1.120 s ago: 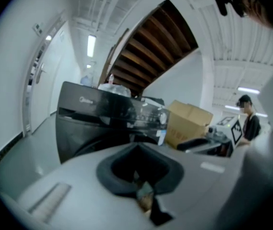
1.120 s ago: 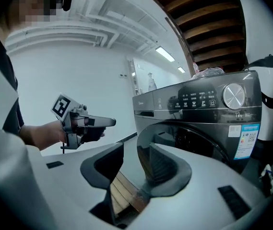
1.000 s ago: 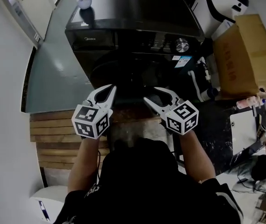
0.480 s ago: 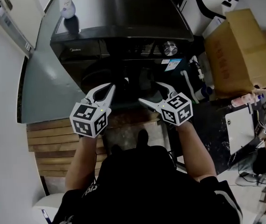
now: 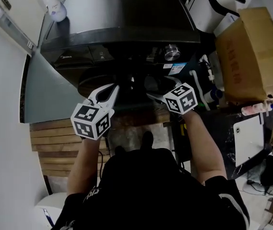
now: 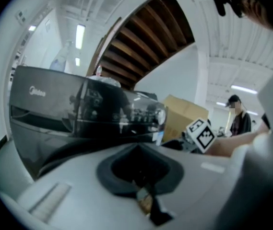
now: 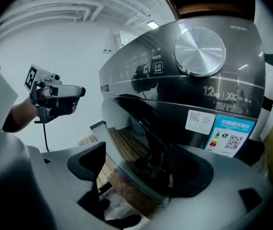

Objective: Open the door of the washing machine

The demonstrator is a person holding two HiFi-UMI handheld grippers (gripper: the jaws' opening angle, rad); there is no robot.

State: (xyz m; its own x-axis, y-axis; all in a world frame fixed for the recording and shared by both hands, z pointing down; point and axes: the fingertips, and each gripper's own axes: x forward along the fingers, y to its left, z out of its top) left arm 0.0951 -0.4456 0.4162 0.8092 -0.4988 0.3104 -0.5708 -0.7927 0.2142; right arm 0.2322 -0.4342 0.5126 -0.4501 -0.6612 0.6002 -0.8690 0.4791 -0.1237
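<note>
The dark washing machine [image 5: 126, 28] stands before me, its round door [image 5: 94, 84] low on the front under the control knob [image 5: 172, 52]. My right gripper [image 5: 159, 88] is at the door's right edge. In the right gripper view its jaws have just been opening and stand wide open [image 7: 143, 157], with the door's rim and handle [image 7: 150, 147] between them; the pads do not press on it. My left gripper [image 5: 109, 93] hovers before the door's left half, shut on nothing [image 6: 138, 152]. The machine's front [image 6: 54, 104] fills that view's left.
A cardboard box [image 5: 251, 51] and a white appliance [image 5: 222, 4] stand right of the machine. A bottle [image 5: 55, 8] sits on its top's far left corner. Wooden slats [image 5: 59, 143] lie on the floor at the left. A person [image 6: 237, 116] stands far off.
Both grippers have moved in toward the machine's front. The right gripper has sunk to the door's right edge and its jaws have spread wide. The left gripper has stayed shut.
</note>
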